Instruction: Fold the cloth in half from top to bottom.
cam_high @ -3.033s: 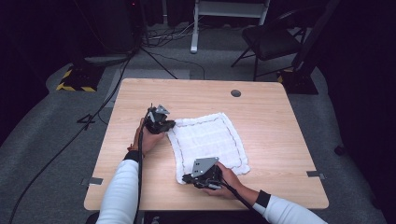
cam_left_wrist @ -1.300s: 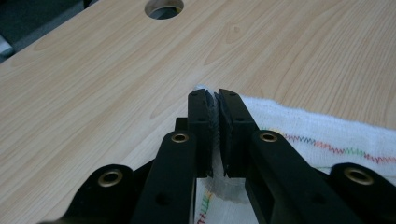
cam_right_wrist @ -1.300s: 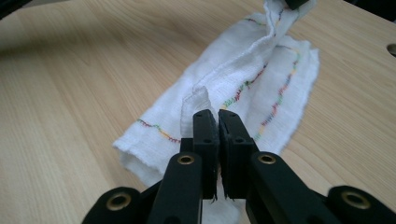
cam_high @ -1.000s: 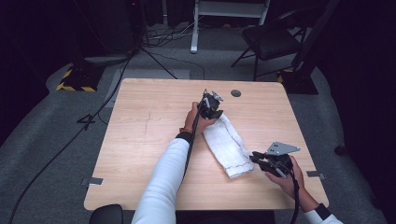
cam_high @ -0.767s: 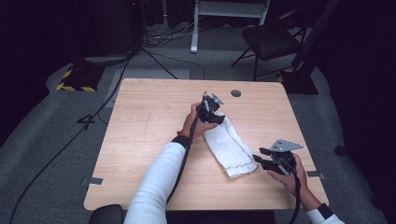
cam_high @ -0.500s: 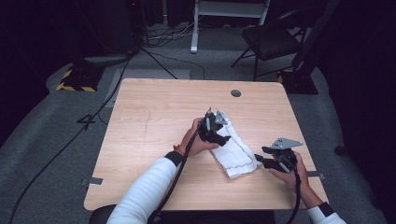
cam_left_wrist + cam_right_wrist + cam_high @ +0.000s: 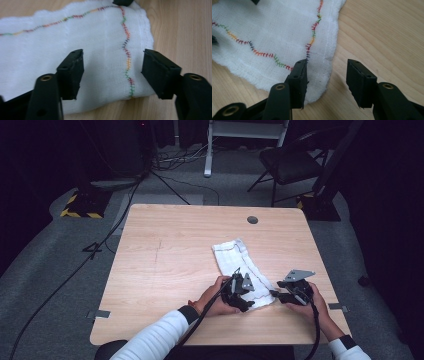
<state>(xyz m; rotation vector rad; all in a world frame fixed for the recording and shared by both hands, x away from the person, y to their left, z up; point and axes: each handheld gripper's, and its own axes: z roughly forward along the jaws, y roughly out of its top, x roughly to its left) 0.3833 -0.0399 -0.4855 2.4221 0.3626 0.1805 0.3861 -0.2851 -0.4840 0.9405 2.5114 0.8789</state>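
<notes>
Soft woven white cloth (image 7: 100,50) lies on smooth, matt wooden table (image 7: 175,245).

No readable text, labels or numbers anywhere.

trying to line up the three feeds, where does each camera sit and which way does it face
High view: above the person's side, looking forward and down on the table; both forearms, left claw and right claw show.
Left gripper view: rides the left claw, looking down at the white cloth; its open jaws show.
Right gripper view: rides the right claw, looking at the cloth's corner; its open jaws show.
Shared: the cloth's coloured stitching.
</notes>
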